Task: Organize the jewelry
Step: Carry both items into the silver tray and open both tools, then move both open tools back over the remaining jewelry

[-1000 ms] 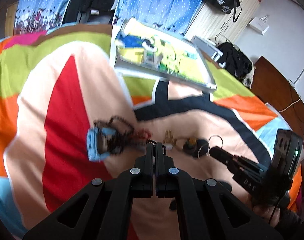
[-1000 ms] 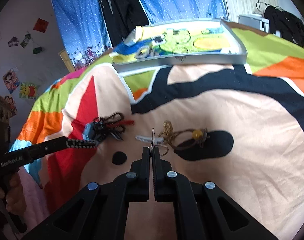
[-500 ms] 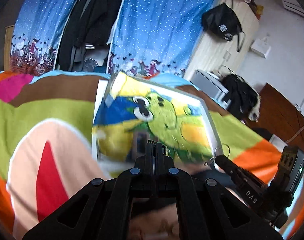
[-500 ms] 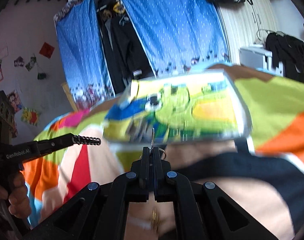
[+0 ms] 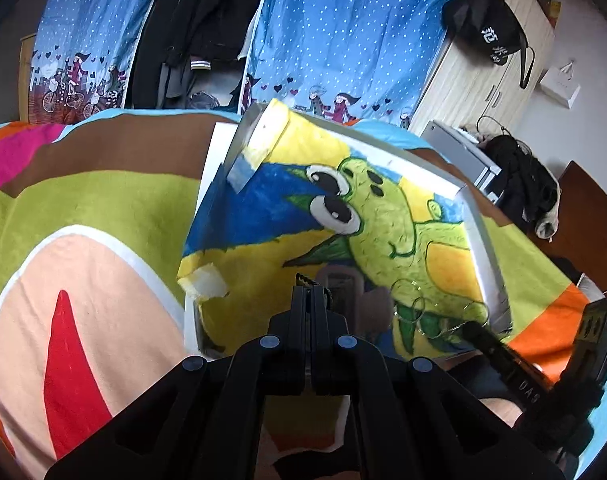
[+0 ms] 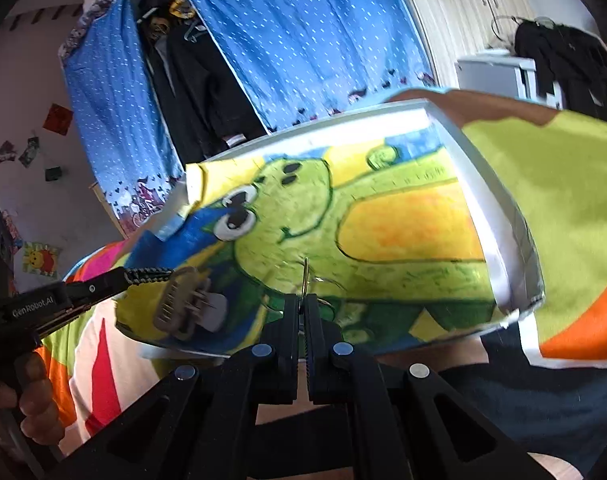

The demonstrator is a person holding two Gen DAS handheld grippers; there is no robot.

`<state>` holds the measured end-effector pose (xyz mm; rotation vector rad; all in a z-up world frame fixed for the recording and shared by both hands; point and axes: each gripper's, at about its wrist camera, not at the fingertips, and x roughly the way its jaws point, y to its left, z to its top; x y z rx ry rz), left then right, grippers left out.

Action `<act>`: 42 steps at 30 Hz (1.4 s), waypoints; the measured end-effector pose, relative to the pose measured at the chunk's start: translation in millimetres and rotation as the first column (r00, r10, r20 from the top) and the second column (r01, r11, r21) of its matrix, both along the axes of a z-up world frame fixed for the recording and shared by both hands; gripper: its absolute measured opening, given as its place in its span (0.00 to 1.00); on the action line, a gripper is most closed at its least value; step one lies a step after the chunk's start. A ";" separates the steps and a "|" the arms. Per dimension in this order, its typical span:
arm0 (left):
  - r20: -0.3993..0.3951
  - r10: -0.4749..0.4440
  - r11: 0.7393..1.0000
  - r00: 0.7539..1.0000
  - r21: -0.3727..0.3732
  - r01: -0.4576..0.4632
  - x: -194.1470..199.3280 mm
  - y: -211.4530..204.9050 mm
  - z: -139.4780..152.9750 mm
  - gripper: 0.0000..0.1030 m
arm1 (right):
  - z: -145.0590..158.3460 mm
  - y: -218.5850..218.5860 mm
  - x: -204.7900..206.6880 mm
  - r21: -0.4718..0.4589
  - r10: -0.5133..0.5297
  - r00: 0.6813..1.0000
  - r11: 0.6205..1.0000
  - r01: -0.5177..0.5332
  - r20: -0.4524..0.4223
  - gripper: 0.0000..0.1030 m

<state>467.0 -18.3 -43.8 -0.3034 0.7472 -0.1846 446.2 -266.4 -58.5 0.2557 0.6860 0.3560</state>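
A white-rimmed tray lined with a green cartoon drawing lies on the bedspread; it also shows in the right wrist view. A grey hair clip lies in the tray's near left part, also seen in the left wrist view. My left gripper is shut on a dark beaded strand over the tray's near edge. My right gripper is shut on a thin hoop earring, held above the tray; the hoops show in the left wrist view.
The bedspread has green, peach, red and orange patches. Blue curtains and dark hanging clothes stand behind the bed. A cupboard with a black bag is at the back right.
Both grippers have lifted from the jewelry pile on the bedspread and moved forward to the tray, each carrying its piece. The pile has gone out of view.
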 end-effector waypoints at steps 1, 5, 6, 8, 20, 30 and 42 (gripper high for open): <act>-0.009 0.003 1.000 1.000 0.008 -0.003 -0.6 0.3 -2.2 0.00 | -0.9 -2.0 0.1 0.001 -0.007 1.000 1.000 0.007 -0.004 0.04; -0.036 0.023 0.999 0.999 0.043 -0.021 -2.9 -3.7 -3.1 0.01 | 0.4 -7.0 0.9 -0.002 -0.031 0.999 1.000 0.031 -0.014 0.04; -0.046 0.025 0.998 0.999 0.056 -0.023 -3.5 -5.3 -3.1 0.05 | 0.4 -7.6 0.9 -0.004 -0.034 0.999 0.999 0.034 -0.017 0.05; -0.054 0.028 0.997 0.998 0.078 -0.024 -4.4 -7.8 -1.5 0.21 | 0.5 -8.9 0.1 -0.009 -0.043 0.999 0.999 0.043 -0.023 0.15; 0.036 0.116 0.991 0.993 0.069 -0.118 -54.8 1.6 49.3 0.80 | 33.0 -19.8 -28.6 -0.042 -0.077 0.994 0.996 0.080 0.074 0.64; 0.216 0.124 0.973 0.968 0.165 -0.162 -136.8 -11.9 94.8 0.80 | 84.6 -27.1 -102.1 -0.057 -0.059 0.961 0.995 0.077 0.271 0.92; 0.371 0.126 0.965 0.920 0.171 -0.201 -250.1 -16.0 112.5 0.95 | 110.0 -28.6 -208.8 -0.073 -0.044 0.901 0.994 0.083 0.432 1.00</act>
